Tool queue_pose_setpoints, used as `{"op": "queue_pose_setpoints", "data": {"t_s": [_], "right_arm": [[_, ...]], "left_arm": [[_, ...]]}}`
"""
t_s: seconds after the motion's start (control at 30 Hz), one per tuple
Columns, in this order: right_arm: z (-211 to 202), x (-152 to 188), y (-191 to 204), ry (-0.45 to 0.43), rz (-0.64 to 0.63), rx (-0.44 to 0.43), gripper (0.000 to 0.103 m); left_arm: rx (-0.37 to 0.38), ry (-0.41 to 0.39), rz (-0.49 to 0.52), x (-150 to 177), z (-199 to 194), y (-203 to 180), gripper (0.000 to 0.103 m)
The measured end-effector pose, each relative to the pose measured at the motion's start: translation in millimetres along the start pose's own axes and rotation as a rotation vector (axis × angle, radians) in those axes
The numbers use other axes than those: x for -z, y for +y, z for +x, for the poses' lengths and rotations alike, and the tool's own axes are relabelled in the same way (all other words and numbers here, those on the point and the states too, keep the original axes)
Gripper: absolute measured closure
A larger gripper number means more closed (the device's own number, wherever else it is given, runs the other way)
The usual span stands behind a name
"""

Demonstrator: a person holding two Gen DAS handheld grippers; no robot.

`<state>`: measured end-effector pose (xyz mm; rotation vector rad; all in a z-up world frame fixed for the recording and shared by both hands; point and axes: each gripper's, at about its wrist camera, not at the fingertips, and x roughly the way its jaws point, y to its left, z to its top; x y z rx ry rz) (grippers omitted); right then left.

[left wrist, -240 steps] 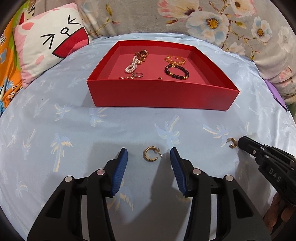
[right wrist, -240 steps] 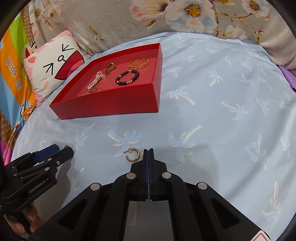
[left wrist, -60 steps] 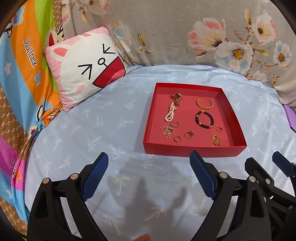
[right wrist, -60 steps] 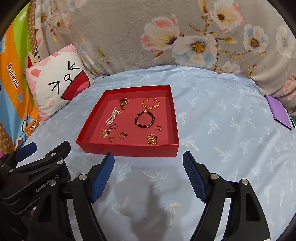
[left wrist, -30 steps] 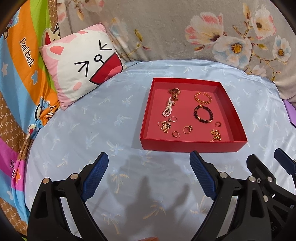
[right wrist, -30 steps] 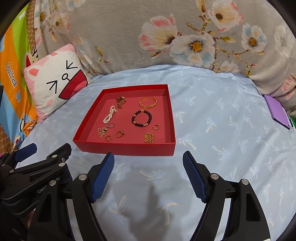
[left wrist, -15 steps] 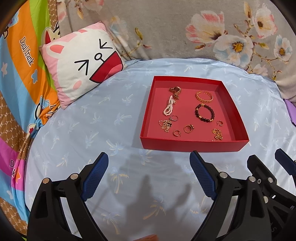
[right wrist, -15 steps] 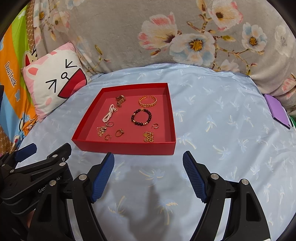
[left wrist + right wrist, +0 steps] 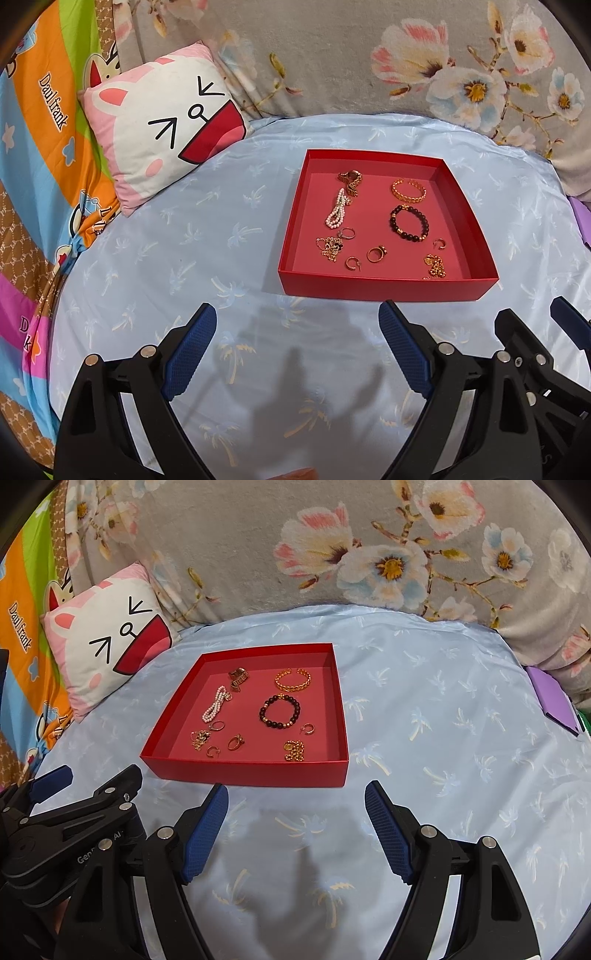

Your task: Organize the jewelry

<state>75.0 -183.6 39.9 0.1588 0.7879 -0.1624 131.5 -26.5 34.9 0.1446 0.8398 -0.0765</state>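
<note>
A shallow red tray (image 9: pixel 384 288) (image 9: pixel 243 774) lies on the light blue palm-print bedsheet. Inside it are a dark bead bracelet (image 9: pixel 409 223) (image 9: pixel 279 712), a gold cuff bracelet (image 9: pixel 408 190) (image 9: pixel 292 679), a pearl strand (image 9: pixel 337 213) (image 9: pixel 214 703), gold chains, rings and small hoop earrings (image 9: pixel 352 263) (image 9: pixel 308 729). My left gripper (image 9: pixel 297 336) hovers open in front of the tray's near wall, nothing between its blue pads. My right gripper (image 9: pixel 295 810) is likewise open and empty, just before the tray. Each gripper appears at the edge of the other's view.
A white and pink cartoon-face pillow (image 9: pixel 162 122) (image 9: pixel 107 642) leans at the back left. A grey floral blanket (image 9: pixel 406 62) runs along the back. A striped colourful cover (image 9: pixel 33 166) borders the left edge. A purple object (image 9: pixel 554 698) lies at the far right.
None over the last second. Eight seconds ago two hoop earrings lay on the sheet by the grippers; both now lie in the tray, and both grippers have pulled back with jaws wide.
</note>
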Motion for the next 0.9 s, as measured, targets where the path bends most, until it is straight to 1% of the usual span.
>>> {"op": "queue_pose_setpoints", "data": {"t_s": [0.47,0.63,0.9], "right_arm": [[0.4,0.5,-0.6,0.002,-0.001,-0.004,0.028],[-1.4,7.0,-6.2,-0.003,0.012,-0.012,0.028],[-2.4,2.2,-1.8,0.001,0.012,-0.004,0.028]], "left_arm": [[-0.01,0.001,-0.009,2.5,0.8,0.0,0.016],[-0.018,0.007,-0.005,4.8,3.1,-1.2,0.016],[-0.012,0.015,-0.008,5.2,3.6,-1.5,0.016]]}}
